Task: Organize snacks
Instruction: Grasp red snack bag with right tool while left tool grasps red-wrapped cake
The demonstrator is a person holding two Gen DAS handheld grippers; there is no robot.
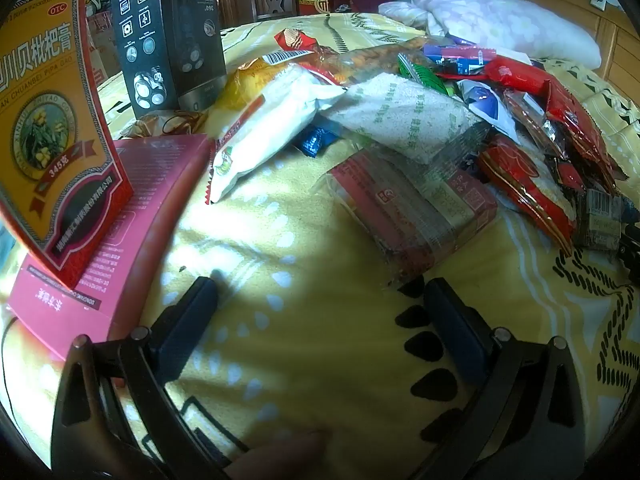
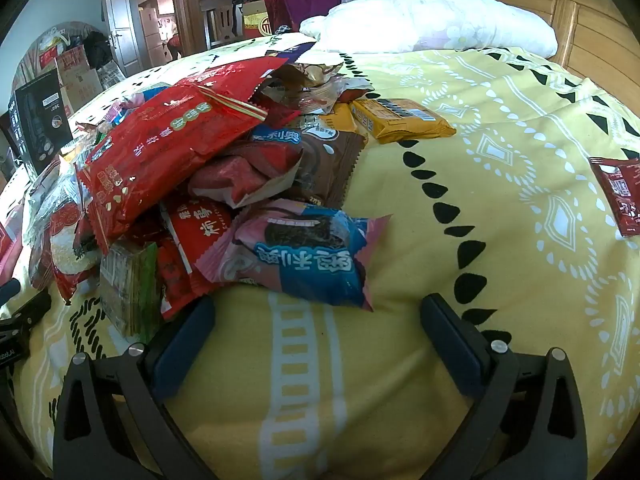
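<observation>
Lying heaped across the middle of a yellow patterned bedspread (image 2: 460, 208): a pile of snacks (image 2: 208, 168), crinkled foil and plastic packets overlapping at all angles. Topping the heap, a big red bag (image 2: 168, 148) with gold and white print, tilting down to the left. Sitting at the near edge, a pink-and-blue cookie packet (image 2: 304, 256) showing a dark sandwich biscuit. Resting behind it, a brown packet (image 2: 328, 168), and beyond that an orange bar (image 2: 400, 120) lying flat at the pile's edge. Lying well apart to the right, one dark red sachet (image 2: 616, 196).

Showing from the other side: a white pouch (image 1: 264, 128), a clear wrapped block with pink labelling (image 1: 412, 208), red bags (image 1: 524, 184), all beside a pink box (image 1: 120, 216) bearing an upright orange carton (image 1: 52, 120), with a black box (image 1: 168, 36) behind.

Hovering spread wide over bare cloth, clamping nothing: left gripper (image 1: 320, 300), just short of the clear block. Likewise gaping and empty: right gripper (image 2: 316, 312), the cookie packet just ahead of its fingertips.
</observation>
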